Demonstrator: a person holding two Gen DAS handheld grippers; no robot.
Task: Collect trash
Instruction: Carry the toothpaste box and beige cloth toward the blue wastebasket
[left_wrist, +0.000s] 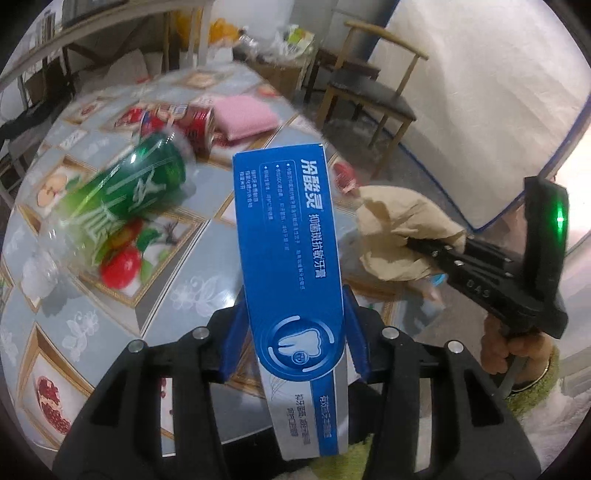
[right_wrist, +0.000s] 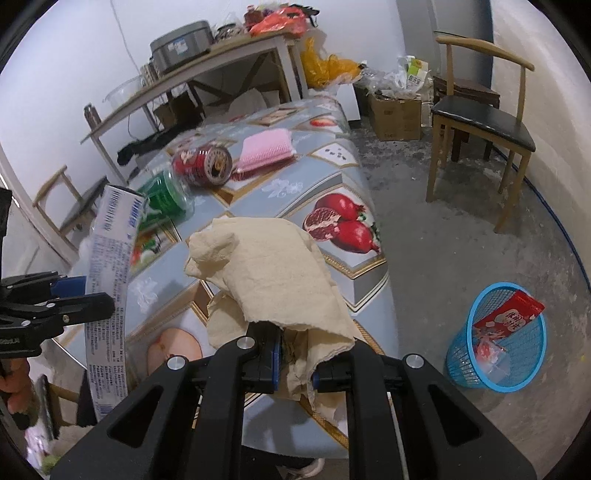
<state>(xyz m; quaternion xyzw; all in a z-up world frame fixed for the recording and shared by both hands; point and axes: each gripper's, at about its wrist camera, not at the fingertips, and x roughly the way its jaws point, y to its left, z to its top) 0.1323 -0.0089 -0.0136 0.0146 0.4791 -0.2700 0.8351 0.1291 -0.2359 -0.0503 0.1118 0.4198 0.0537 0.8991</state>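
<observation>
Two grippers showing, each clamping one piece of trash. Left gripper (left_wrist: 295, 354) closing its blue pads on both long sides of one blue toothpaste box (left_wrist: 291, 266), holding it raised above the desk (left_wrist: 192, 295). Right gripper (right_wrist: 293, 363) pinching one crumpled beige paper towel (right_wrist: 273, 273), jaws drawn nearly together around the wad, also lifted over the desk edge.

Lying on the patterned fruit-print cloth of the desk: one clear plastic bottle with a green label (left_wrist: 122, 199), on its side; one red can (right_wrist: 205, 164), also on its side, just beside the bottle's far end; one pink folded cloth (right_wrist: 266, 149) near the can, toward the far end of the desk.

Standing on the floor to the right of the desk: one blue mesh wastebasket (right_wrist: 461, 354), well apart from both grippers, holding one red snack wrapper (right_wrist: 509, 314) sticking up past the rim and some clear plastic lower inside, too small to count.

Standing against the far wall: one cardboard box (right_wrist: 395, 114) stuffed with plastic bags and packaging. Two wooden chairs showing in the right wrist view, one dark-seated chair (right_wrist: 484, 122) at right, another at far left.
</observation>
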